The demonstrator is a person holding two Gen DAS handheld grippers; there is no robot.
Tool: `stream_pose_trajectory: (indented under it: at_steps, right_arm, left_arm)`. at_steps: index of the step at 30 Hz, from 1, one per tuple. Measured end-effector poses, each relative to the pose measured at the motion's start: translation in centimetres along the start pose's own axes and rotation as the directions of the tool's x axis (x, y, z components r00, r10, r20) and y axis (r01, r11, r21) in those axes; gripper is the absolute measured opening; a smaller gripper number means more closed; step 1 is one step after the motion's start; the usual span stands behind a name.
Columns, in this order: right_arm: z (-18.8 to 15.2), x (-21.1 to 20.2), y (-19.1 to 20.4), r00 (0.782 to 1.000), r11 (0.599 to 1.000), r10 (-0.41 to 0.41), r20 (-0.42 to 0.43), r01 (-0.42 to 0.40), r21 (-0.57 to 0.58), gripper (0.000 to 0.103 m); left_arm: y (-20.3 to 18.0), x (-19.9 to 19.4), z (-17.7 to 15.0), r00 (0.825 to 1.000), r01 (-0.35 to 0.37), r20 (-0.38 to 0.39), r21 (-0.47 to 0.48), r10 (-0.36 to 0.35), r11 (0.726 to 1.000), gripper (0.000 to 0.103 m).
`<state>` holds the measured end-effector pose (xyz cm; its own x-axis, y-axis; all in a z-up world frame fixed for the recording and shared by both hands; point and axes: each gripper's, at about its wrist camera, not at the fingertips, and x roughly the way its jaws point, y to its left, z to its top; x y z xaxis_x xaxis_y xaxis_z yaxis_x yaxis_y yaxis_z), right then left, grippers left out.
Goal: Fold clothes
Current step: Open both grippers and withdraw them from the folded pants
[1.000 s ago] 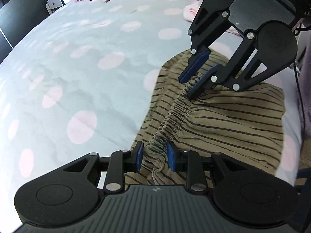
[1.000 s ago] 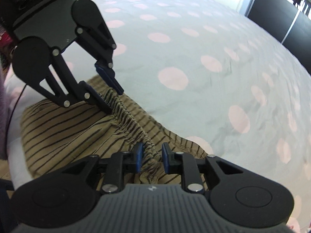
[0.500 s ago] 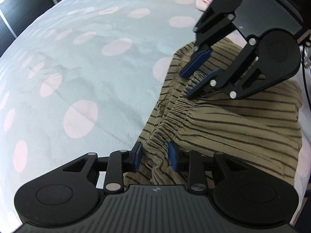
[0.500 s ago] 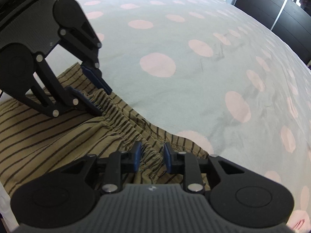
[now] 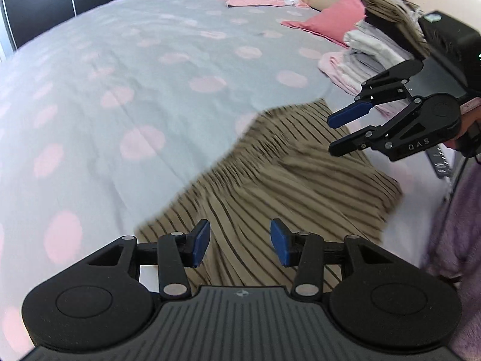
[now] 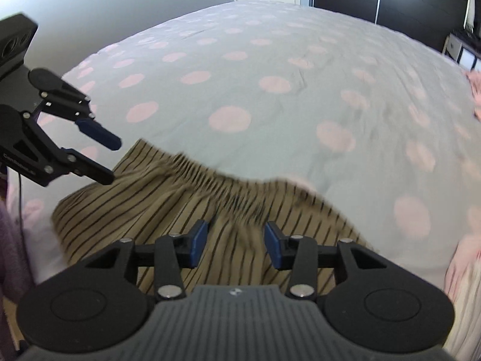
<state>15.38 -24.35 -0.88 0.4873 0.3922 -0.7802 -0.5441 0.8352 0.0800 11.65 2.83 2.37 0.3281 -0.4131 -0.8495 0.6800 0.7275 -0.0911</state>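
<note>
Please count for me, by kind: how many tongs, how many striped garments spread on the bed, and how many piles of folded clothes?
Tongs: 2 (left tongs, right tongs)
Striped garment spread on the bed: 1
Pile of folded clothes: 1
Total: 4

Both the left gripper [image 5: 240, 242] and the right gripper [image 6: 235, 243] are matte black linkages with silver screw heads, blue finger pads and a ribbed grey housing behind the round black pivots.
</note>
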Motion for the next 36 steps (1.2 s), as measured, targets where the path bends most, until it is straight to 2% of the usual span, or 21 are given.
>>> stream_pose_trajectory:
  at_steps: [6, 8, 11, 14, 16, 18, 19, 20, 21, 22, 23, 27, 32, 33, 36]
  right_arm:
    - [-5.3, -2.2, 0.2, 1.000, 0.999, 0.025, -0.017, -0.025, 0.031, 0.048]
    - [-7.2, -2.8, 0.2, 1.000, 0.999, 0.029, -0.004, -0.029, 0.037, 0.059]
    - [-9.7, -3.8, 0.2, 1.000, 0.998, 0.014, 0.021, -0.016, 0.059, 0.064]
    - [-11.6, -3.7, 0.5, 1.000, 0.998, -0.024, 0.020, 0.023, 0.052, 0.064]
    - [-12.3, -3.0, 0.3, 0.999, 0.997, -0.034, 0.010, 0.034, 0.068, 0.062]
    - [-12.9, -2.0, 0.4, 0.999, 0.996, -0.038, -0.001, 0.038, 0.076, 0.055]
    - [-13.1, -1.6, 0.5, 0.999, 0.996, -0.038, -0.009, 0.038, 0.077, 0.042]
    - [-13.3, -1.0, 0.8, 0.999, 0.997, -0.035, -0.019, 0.037, 0.069, 0.034]
    - [-13.3, -0.6, 1.0, 0.999, 0.998, -0.036, -0.022, 0.037, 0.060, 0.031]
    - [-13.4, -0.2, 1.2, 0.999, 0.998, -0.038, -0.025, 0.039, 0.051, 0.023]
    - [-13.3, -0.1, 1.4, 0.999, 0.998, -0.043, -0.030, 0.044, 0.042, 0.015]
    - [-13.1, 0.1, 1.7, 0.995, 0.996, -0.081, -0.058, 0.083, 0.025, 0.008]
    - [-13.5, 0.0, 1.2, 0.992, 0.995, -0.092, -0.090, 0.096, 0.036, 0.006]
    - [-13.4, -0.1, 1.1, 0.991, 0.995, -0.092, -0.093, 0.096, 0.040, 0.006]
    - [-13.6, -0.5, 0.6, 0.989, 0.992, -0.092, -0.113, 0.101, 0.079, 0.007]
  left_arm:
    - [-1.0, -1.9, -5.6, 0.999, 0.047, -0.005, -0.045, -0.047, 0.998, 0.054]
    - [-1.4, -1.8, -7.3, 0.999, 0.049, -0.011, -0.052, -0.050, 0.997, 0.055]
    - [-2.3, -1.9, -9.1, 0.998, 0.058, -0.011, -0.046, -0.059, 0.997, 0.057]
    - [-3.2, -1.4, -10.1, 1.000, 0.022, 0.011, -0.019, -0.022, 1.000, 0.057]
    - [-3.4, -1.0, -10.2, 1.000, 0.003, 0.021, -0.025, -0.002, 1.000, 0.053]
    - [-3.1, -0.7, -10.3, 0.999, -0.011, 0.039, -0.055, 0.013, 0.998, 0.041]
    - [-2.9, -0.7, -10.4, 0.999, -0.011, 0.046, -0.066, 0.014, 0.998, 0.033]
    - [-2.7, -0.6, -10.5, 0.999, -0.013, 0.050, -0.071, 0.016, 0.997, 0.028]
    - [-2.6, -0.5, -10.6, 0.999, -0.015, 0.048, -0.069, 0.019, 0.997, 0.023]
    - [-2.5, -0.5, -10.6, 0.999, -0.021, 0.044, -0.070, 0.024, 0.997, 0.017]
    - [-2.4, -0.4, -10.7, 0.999, -0.025, 0.038, -0.078, 0.028, 0.997, 0.015]
    - [-1.6, 0.5, -11.1, 0.999, -0.050, -0.011, -0.127, 0.049, 0.991, 0.008]
    - [-1.5, 1.4, -11.4, 0.997, -0.062, -0.045, -0.141, 0.056, 0.988, 0.008]
    - [-1.3, 1.2, -11.5, 0.997, -0.060, -0.049, -0.154, 0.053, 0.986, 0.009]
    - [-0.6, 0.6, -11.7, 0.997, -0.062, -0.061, -0.202, 0.050, 0.977, 0.021]
